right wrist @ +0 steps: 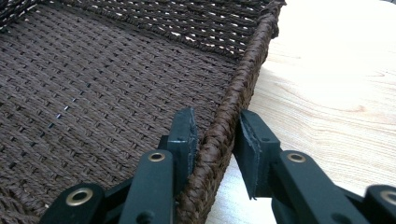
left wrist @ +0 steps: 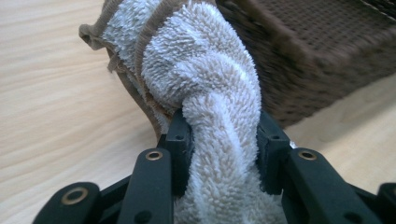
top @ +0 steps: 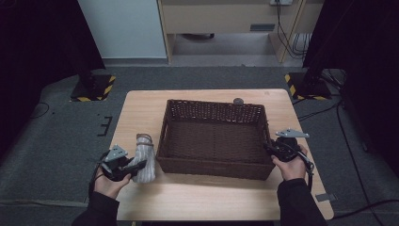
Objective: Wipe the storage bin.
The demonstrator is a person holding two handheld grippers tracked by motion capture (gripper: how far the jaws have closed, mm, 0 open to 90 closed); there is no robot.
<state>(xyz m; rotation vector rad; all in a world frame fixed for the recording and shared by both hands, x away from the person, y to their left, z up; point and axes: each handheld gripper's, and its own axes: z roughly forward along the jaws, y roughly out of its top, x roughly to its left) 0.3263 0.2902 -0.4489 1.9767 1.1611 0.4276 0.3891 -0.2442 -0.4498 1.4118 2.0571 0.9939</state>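
The towel (left wrist: 205,88) is fluffy looped terry cloth, white with brown ribbed edging. The basket (right wrist: 93,93) is rough, matt, dark brown woven fibre. The desk (top: 141,113) is pale, smooth wood grain. The fingers (left wrist: 180,140) look matt black plastic with brass-coloured rivets.

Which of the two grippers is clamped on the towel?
The left gripper: its jaws squeeze the rolled towel, while the right gripper straddles the wicker basket's rim.

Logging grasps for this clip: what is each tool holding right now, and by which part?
The left tool clamps the rolled white-and-beige terry towel near its lower end. The right tool straddles the dark brown woven wicker basket at its right rim, apparently gripping it.
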